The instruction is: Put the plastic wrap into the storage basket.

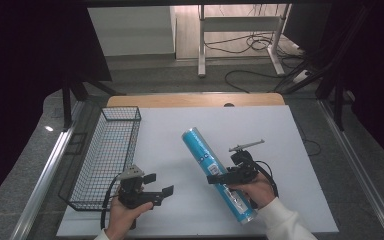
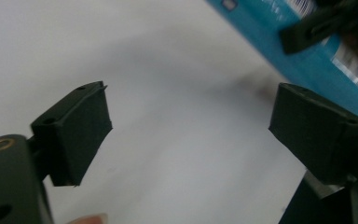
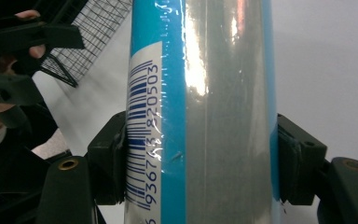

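A long blue and clear plastic-wrapped tube (image 1: pixel 200 145) lies slantwise over the white table, right of centre. My right gripper (image 1: pixel 227 177) is shut on its lower half. In the right gripper view both pads press the tube's (image 3: pixel 205 70) sides next to a barcode, with the right gripper (image 3: pixel 200 158) squarely around it. At the front left my left gripper (image 1: pixel 159 184) stands open just above the table, pointing right toward the tube. The left gripper view shows its jaws (image 2: pixel 191 130) wide apart with bare table between them, and the tube (image 2: pixel 307 51) beyond at the upper right.
A black wire basket (image 1: pixel 121 107) runs along the table's left side, beside my left hand; its mesh (image 3: pixel 98 28) also appears in the right gripper view. The white table sheet (image 1: pixel 240 120) ends near my forearms. Floor, cables and desk legs lie beyond the far edge.
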